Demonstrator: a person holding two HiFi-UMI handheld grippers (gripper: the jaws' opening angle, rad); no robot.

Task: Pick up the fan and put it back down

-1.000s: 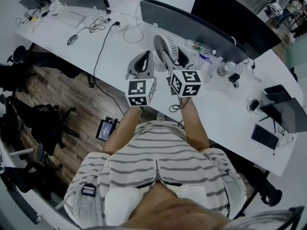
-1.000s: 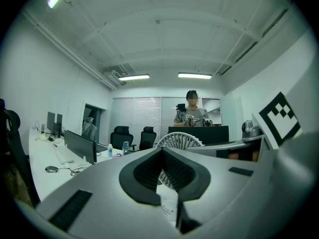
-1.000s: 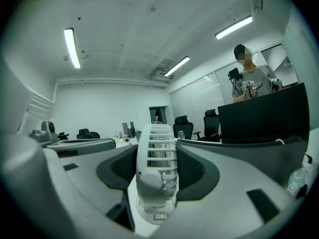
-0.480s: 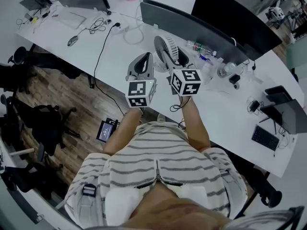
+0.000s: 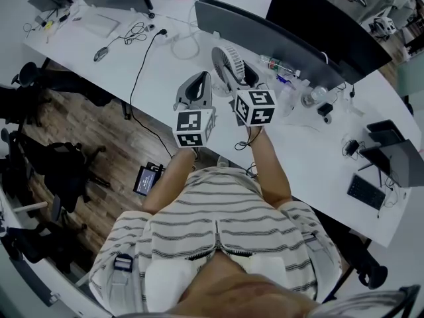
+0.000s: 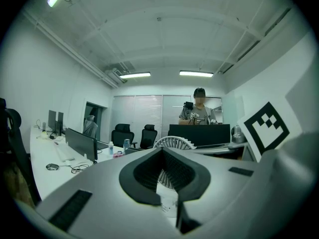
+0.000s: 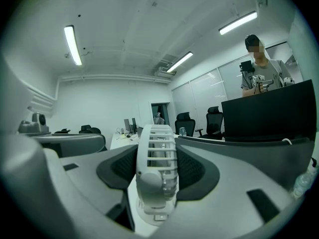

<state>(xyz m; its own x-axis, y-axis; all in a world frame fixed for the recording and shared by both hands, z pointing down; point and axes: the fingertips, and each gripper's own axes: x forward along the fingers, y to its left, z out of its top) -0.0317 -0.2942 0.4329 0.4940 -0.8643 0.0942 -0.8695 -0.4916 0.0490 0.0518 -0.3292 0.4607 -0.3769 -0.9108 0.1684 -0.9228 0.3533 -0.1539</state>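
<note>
The person wears a short-sleeved top [image 5: 218, 217] with white and dark horizontal stripes. The left hand-held gripper [image 5: 197, 83] and right hand-held gripper [image 5: 240, 78] are pale grey, with dark ribbed pads [image 7: 194, 172] lining curved jaws, and each carries a white cube [image 5: 194, 128] printed with black square markers.

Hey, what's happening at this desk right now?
A person at a white desk holds a gripper in each hand. The right gripper has its jaws closed on the sides of a small white fan, which is upright; whether it has left the desk is unclear. The left gripper is shut and empty, beside it.
</note>
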